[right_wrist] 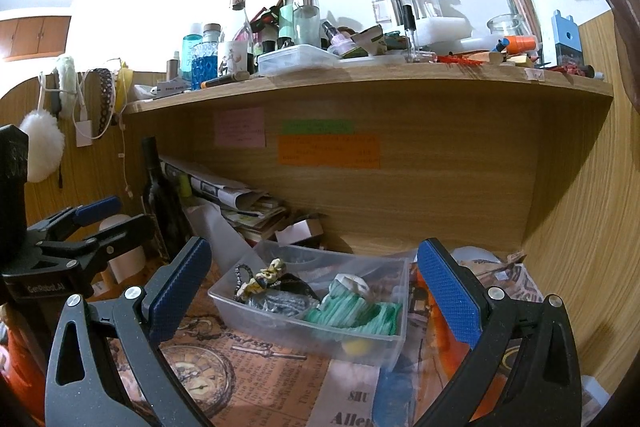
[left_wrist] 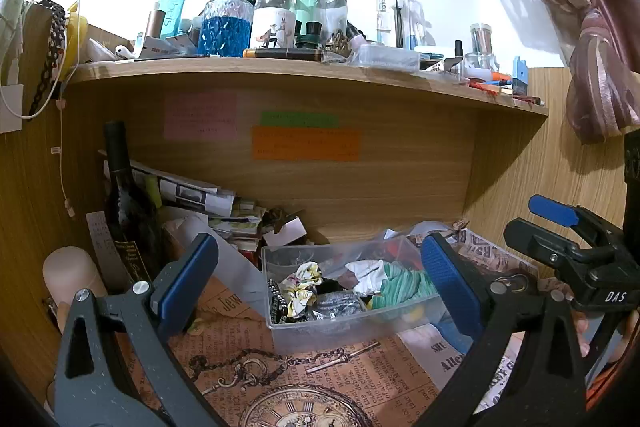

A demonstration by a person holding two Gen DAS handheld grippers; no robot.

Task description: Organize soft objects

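**Both grippers wide open in front of the bin of soft things**

From my left wrist camera I see the left gripper (left_wrist: pixel 320 279) spread wide, its blue pads bare and nothing between them; the clear plastic bin (left_wrist: pixel 340 331) sits on the newspaper-print mat (left_wrist: pixel 280 379) straight ahead of it, under the wooden shelf (left_wrist: pixel 304 71). Inside the bin I make out a floral scrunchie (left_wrist: pixel 302 287) at the left, a grey knitted piece (left_wrist: pixel 340 305) just beside it, a white cloth (left_wrist: pixel 366 273) behind, and a green ribbed cloth (left_wrist: pixel 404 289) at the right, all touching one another. The right gripper (left_wrist: pixel 560 223) shows at the far right edge of that view, off to the side of the bin; my right wrist camera shows it (right_wrist: pixel 316 287) equally wide apart and holding nothing, with the bin (right_wrist: pixel 360 341) between and beyond its fingers. A dark wine bottle (left_wrist: pixel 124 203) stands upright at the left; pink, green and orange notes are stuck on the back panel.
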